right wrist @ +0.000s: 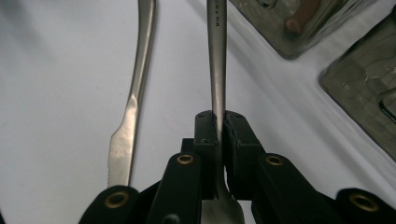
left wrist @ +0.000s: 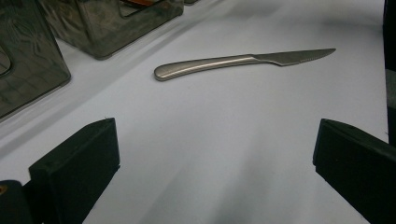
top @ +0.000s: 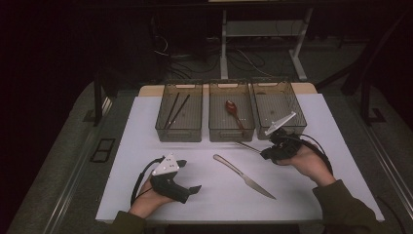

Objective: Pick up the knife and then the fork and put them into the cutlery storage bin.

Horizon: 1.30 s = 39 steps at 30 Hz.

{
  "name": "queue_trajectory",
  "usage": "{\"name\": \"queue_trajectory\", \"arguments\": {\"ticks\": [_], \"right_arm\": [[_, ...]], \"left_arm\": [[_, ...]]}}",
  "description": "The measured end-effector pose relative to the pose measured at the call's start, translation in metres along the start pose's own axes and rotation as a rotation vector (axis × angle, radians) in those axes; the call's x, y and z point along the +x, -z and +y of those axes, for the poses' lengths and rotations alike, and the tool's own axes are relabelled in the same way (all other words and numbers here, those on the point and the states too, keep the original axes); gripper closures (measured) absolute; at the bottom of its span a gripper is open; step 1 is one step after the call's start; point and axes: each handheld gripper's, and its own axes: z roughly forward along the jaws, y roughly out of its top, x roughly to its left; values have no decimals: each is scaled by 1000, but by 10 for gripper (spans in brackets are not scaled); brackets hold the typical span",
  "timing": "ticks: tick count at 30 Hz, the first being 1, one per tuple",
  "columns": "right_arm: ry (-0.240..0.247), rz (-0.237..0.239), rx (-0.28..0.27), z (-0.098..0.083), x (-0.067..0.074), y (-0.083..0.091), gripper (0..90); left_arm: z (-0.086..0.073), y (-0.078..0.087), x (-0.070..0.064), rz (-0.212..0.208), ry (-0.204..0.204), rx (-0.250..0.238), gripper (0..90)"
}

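A steel table knife [top: 243,176] lies flat on the white mat [top: 146,126], between my two hands; it appears again as the knife [left wrist: 243,61] ahead of my left jaws and the knife [right wrist: 133,93] left of my right jaws. My right gripper [top: 267,153] is shut on a thin metal utensil [right wrist: 216,56], whose handle [top: 248,146] sticks out to the left, raised off the mat. Its head lies under the jaws, so I cannot tell fork from spoon. My left gripper [top: 190,176] rests low at the front left, open with nothing between the jaws [left wrist: 215,154].
Three dark see-through bins stand in a row at the back. The left bin [top: 163,127] holds chopsticks [top: 175,111], the middle bin [top: 214,130] holds a reddish-brown spoon [top: 233,111], and the right bin [top: 298,113] is just beyond my right hand.
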Motion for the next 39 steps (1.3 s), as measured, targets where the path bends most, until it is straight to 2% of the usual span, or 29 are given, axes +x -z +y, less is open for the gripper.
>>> {"name": "queue_trajectory", "arguments": {"ticks": [2, 10, 20, 27, 31, 39], "right_arm": [[-10, 13, -17, -1, -2, 5, 831], [-38, 5, -72, -2, -11, 23, 831], [-76, -35, -124, 1, -31, 42, 831], [-106, -60, -142, 5, -51, 50, 830], [-128, -90, -151, 8, -64, 54, 831], [-183, -138, -142, 13, -93, 53, 830]], "left_arm": [[0, 0, 0, -1, -2, 2, 0], [-1, 1, 2, 5, 1, 2, 0], [-1, 3, 2, 13, 3, -3, 0], [-1, 4, 3, 15, 11, -12, 0], [0, 4, 2, 14, 9, -9, 0], [0, 4, 2, 12, 8, -7, 0]]}}
